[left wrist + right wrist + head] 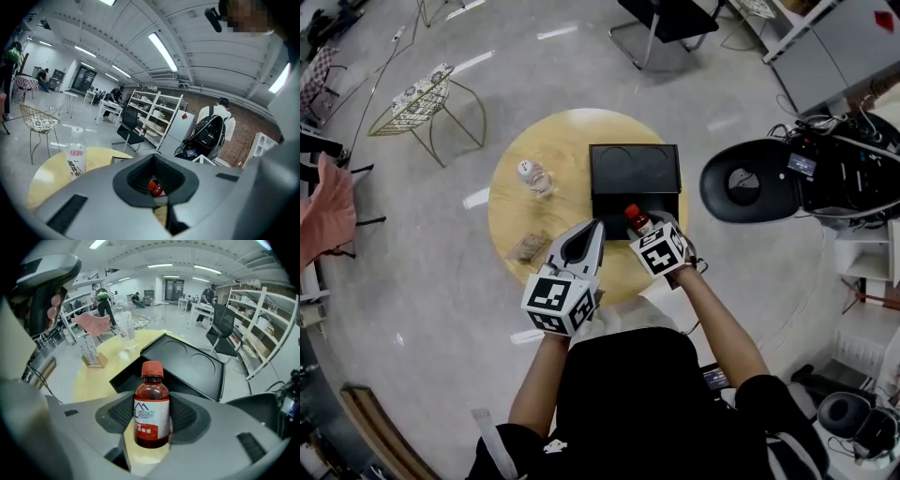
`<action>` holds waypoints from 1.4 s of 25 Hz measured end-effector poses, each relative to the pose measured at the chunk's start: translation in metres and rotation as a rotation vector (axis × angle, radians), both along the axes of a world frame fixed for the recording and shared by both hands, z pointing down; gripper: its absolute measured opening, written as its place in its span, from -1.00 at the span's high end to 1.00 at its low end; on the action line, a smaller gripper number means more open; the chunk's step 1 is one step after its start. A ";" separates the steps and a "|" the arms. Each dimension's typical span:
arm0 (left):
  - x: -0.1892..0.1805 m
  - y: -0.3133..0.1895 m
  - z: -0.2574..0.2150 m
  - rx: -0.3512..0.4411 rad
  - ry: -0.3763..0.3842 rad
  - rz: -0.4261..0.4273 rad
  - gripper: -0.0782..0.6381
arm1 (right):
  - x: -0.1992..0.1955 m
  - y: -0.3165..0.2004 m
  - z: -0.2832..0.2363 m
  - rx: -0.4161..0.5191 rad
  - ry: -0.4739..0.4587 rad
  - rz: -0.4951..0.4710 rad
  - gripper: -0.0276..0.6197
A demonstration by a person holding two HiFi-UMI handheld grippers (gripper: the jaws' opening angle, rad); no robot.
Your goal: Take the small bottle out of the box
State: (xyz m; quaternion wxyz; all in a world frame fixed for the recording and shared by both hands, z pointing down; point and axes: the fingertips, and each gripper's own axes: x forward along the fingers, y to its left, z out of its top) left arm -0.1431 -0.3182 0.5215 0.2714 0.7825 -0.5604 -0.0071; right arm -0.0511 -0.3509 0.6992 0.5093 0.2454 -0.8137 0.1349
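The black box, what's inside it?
Only black lining with two round dents shows in the black box. The bottle in the right gripper covers its near part.

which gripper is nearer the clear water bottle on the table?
Left. The left gripper, jaws shut and empty, sits just right of the clear water bottle, nearer the person. The right gripper is farther right, at the black box, holding the small bottle.

Open-plan lab office: shelving racks (154,115), swivel chairs (127,125).
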 end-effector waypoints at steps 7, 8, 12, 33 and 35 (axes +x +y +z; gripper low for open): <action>-0.004 0.024 -0.020 0.040 -0.023 0.003 0.76 | -0.006 0.017 -0.036 0.034 -0.075 0.063 0.25; -0.005 0.027 -0.023 0.046 -0.028 0.004 0.76 | -0.007 0.019 -0.042 0.042 -0.088 0.071 0.25; -0.009 0.042 -0.032 0.072 -0.042 0.010 0.76 | -0.011 0.031 -0.061 0.063 -0.135 0.110 0.25; -0.024 0.127 -0.091 0.226 -0.119 0.065 0.76 | -0.037 0.102 -0.183 0.253 -0.405 0.233 0.25; -0.023 0.133 -0.094 0.238 -0.121 0.076 0.76 | -0.037 0.108 -0.190 0.272 -0.423 0.243 0.25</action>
